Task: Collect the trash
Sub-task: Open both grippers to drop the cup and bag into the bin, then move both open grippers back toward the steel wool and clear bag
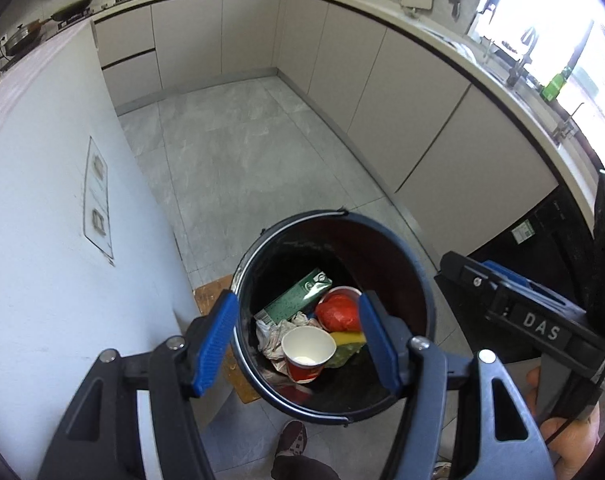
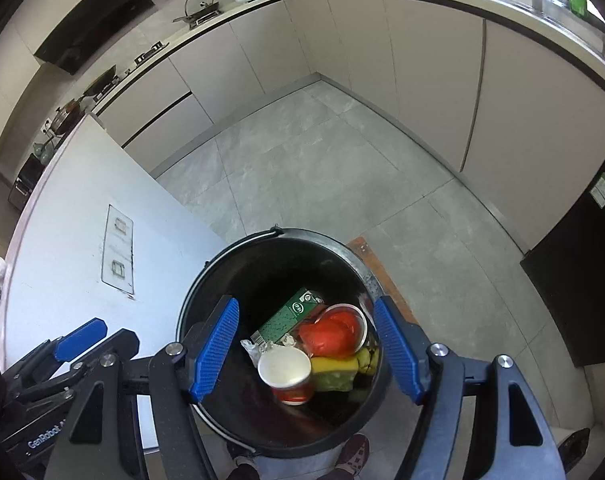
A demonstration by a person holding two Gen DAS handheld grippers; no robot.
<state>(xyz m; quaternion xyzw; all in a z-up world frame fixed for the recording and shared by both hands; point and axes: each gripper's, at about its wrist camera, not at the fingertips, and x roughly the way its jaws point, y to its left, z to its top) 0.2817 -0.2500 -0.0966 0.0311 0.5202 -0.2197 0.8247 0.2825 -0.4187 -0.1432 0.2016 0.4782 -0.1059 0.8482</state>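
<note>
Both grippers above bin [image 2: 206, 280], fingers spread, nothing between pads. Cup [image 2: 285, 372] in bin, straight below right gripper [image 2: 307, 354]; left gripper [image 1: 298, 344] beside it, equally near. Trash already in.

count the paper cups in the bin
2: an upright paper cup near the bin's front, and a tipped one holding red trash behind it. More may lie buried.
</note>
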